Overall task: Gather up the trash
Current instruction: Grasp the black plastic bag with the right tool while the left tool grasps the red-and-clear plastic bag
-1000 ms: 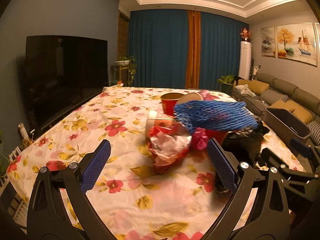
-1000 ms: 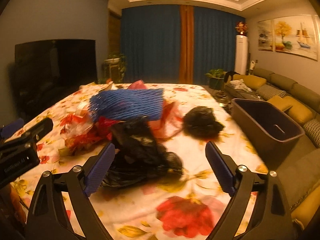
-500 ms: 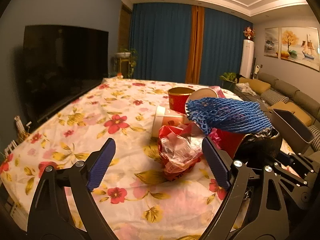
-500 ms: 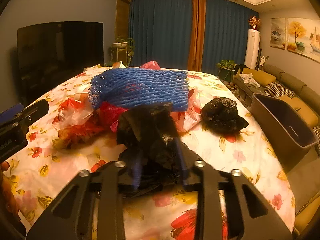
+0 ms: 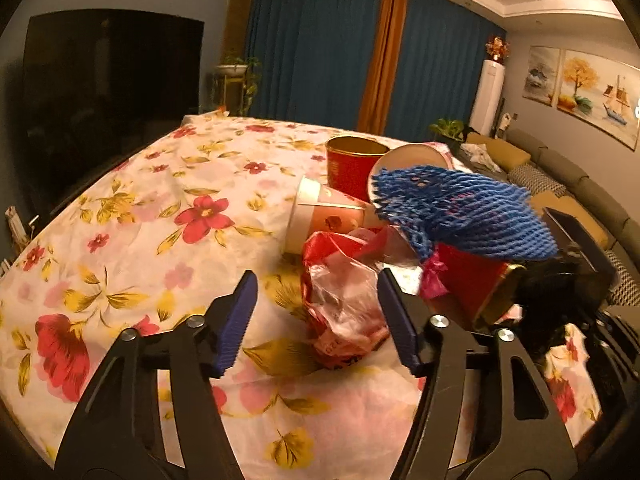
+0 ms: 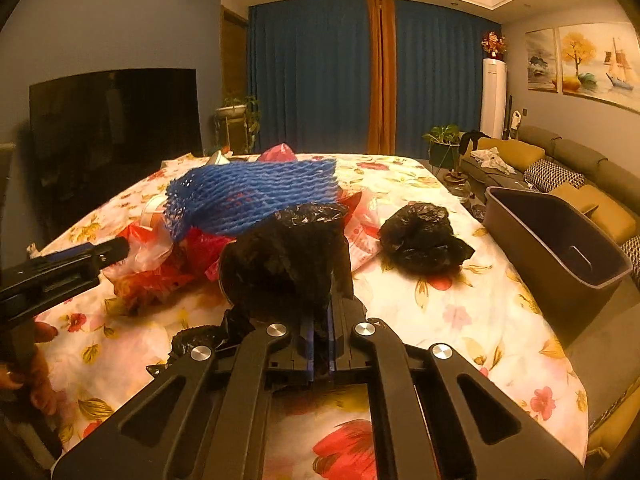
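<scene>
Right gripper [image 6: 320, 344] is clamped tight on a crumpled black plastic bag [image 6: 288, 260], which bulges up in front of the fingers and hides part of the pile behind. Left gripper [image 5: 316, 320] is spread wide, holding nothing, with a red-and-clear plastic bag [image 5: 344, 300] lying on the cloth between its fingertips.

The trash pile sits mid-table on the floral tablecloth [image 5: 132, 240]. A blue foam net [image 5: 460, 212] is draped over the top, above a tipped red box [image 5: 472, 288]. One paper cup [image 5: 320, 216] lies on its side; one red tin [image 5: 354, 162] stands upright behind it.

A second black bag [image 6: 424, 236] lies alone, apart from the pile and near the dark bin [image 6: 560, 248], which sits off the table's right edge. Black bags: two. Bins: one.
</scene>
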A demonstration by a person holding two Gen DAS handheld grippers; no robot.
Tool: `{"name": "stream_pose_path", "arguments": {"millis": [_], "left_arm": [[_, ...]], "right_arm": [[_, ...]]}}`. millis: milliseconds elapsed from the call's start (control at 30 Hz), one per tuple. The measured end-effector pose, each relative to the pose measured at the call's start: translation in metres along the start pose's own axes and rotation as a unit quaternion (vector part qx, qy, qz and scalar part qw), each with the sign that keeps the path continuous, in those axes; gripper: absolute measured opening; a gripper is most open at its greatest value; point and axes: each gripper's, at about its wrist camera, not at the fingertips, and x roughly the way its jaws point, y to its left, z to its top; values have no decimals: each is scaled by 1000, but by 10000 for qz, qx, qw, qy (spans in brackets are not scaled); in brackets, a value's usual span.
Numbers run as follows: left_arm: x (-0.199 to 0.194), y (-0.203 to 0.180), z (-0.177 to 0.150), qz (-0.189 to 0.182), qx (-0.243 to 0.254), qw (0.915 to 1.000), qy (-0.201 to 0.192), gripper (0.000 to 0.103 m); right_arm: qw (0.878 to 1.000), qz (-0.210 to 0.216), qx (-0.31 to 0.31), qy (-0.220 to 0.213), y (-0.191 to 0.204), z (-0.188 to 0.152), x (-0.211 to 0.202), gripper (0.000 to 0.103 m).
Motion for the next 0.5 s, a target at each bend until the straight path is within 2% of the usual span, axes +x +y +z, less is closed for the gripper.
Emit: {"name": "stream_pose_path", "arguments": {"millis": [100, 267, 367, 500], "left_arm": [[9, -1, 2, -29, 38, 9999, 134, 46], [16, 1, 2, -90, -17, 9996, 271, 12], [13, 5, 2, -188, -103, 9995, 232, 6], [3, 11, 1, -292, -247, 9992, 117, 3]], "right_arm": [[10000, -14, 48, -36, -3, 1, -3, 6], [9999, -7, 117, -73, -8, 1, -7, 6], [9999, -4, 128, -97, -9, 2, -9, 6], [9998, -9, 150, -134, -11, 3, -12, 6]]}}
